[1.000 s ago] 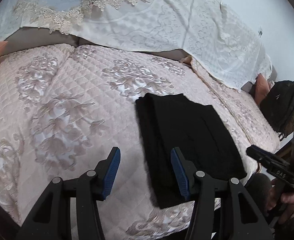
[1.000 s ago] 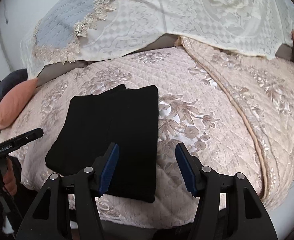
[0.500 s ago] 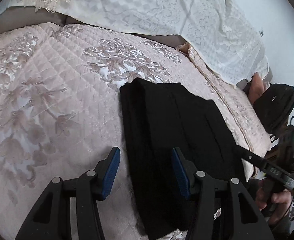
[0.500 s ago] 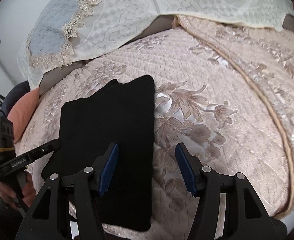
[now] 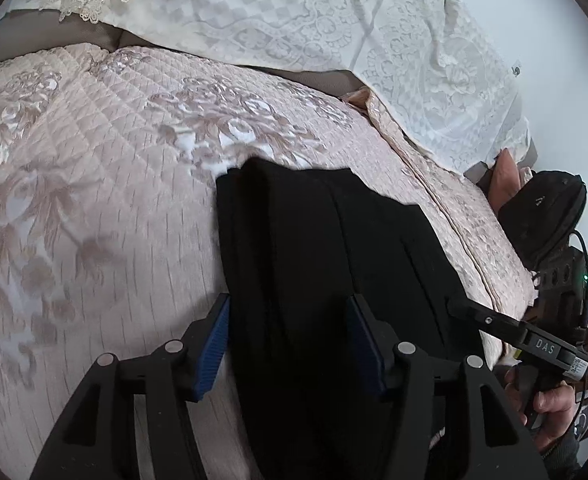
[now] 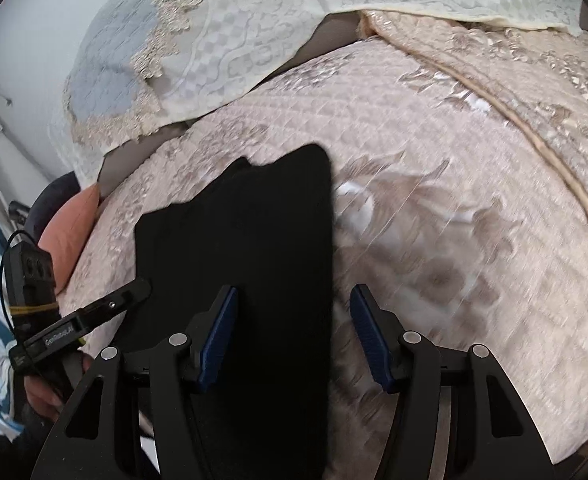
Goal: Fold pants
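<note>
1. Since a second ago we have brought both tongs down and closer over the pants (image 5: pixel 318 264), which now fill more of each view.
2. The black pants lie folded into a long flat panel on the bed's quilted pink bedspread (image 5: pixel 93 184), near its front edge.
3. Our left tongs (image 5: pixel 289 344) stand wide apart above the pants' near end, holding nothing.
4. Our right tongs (image 6: pixel 294 338) are also spread wide and carry nothing; the pants' right edge runs between the blue pads (image 6: pixel 217 336).
5. A lace cover (image 5: pixel 334 28) drapes over the head of the bed, beyond the pants.
6. A black bag (image 5: pixel 542 212) sits past the bedspread's right side.
</note>
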`<state>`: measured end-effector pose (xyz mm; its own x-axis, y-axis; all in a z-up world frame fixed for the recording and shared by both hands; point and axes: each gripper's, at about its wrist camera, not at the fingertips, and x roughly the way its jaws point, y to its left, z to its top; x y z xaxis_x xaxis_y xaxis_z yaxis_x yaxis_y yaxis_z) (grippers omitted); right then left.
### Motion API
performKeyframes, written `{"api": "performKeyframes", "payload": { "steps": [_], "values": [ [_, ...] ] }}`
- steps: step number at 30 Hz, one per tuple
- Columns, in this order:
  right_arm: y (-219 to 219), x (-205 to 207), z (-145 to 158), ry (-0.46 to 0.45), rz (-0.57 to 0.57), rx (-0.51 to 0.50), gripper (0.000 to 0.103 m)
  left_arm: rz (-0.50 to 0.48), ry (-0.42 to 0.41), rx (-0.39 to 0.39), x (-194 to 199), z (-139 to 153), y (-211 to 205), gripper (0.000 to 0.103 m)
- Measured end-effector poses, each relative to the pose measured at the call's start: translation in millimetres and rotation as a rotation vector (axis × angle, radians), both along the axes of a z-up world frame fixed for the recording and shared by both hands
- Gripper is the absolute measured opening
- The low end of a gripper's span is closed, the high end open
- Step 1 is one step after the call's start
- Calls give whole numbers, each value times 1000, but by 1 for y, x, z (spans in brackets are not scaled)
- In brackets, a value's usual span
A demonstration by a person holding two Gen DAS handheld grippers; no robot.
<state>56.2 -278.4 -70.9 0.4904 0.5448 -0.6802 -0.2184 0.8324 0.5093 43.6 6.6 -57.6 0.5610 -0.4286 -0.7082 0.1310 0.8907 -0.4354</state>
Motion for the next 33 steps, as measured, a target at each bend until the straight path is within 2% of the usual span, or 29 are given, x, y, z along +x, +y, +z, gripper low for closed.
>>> {"api": "performKeyframes", "payload": {
  "steps": [4, 7, 12, 14, 15, 16, 22, 27, 33],
  "values": [
    [2, -4, -3, -2, 8, 4, 48, -5, -5, 0, -8, -1, -1, 60],
    [0, 6, -4, 15, -12, 45, 45, -6, 14, -25, 4, -2, 0, 61],
    [7, 13, -5, 5, -21, 35, 38, -9, 3, -18, 17, -4, -5, 62],
    [6, 12, -3, 9, -25, 40, 29, 1, 4, -11, 15, -3, -5, 58],
    [5, 10, 0, 9, -22, 58, 21, 5, 3, -8, 14, -1, -5, 52],
    [5, 8, 3, 4, -21, 59, 18, 9, 1, -9, 12, 2, -4, 46],
    [12, 2, 22, -36, -19, 31, 16, 12, -25, 10, 6, 19, -8, 26],
    [22, -2, 43, -79, 10, 27, 16, -11, -56, 18, 6, 37, -9, 23],
    [46, 11, 57, -111, 61, 12, 16, 8, -94, 39, 13, 52, 10, 23]
  ]
}}
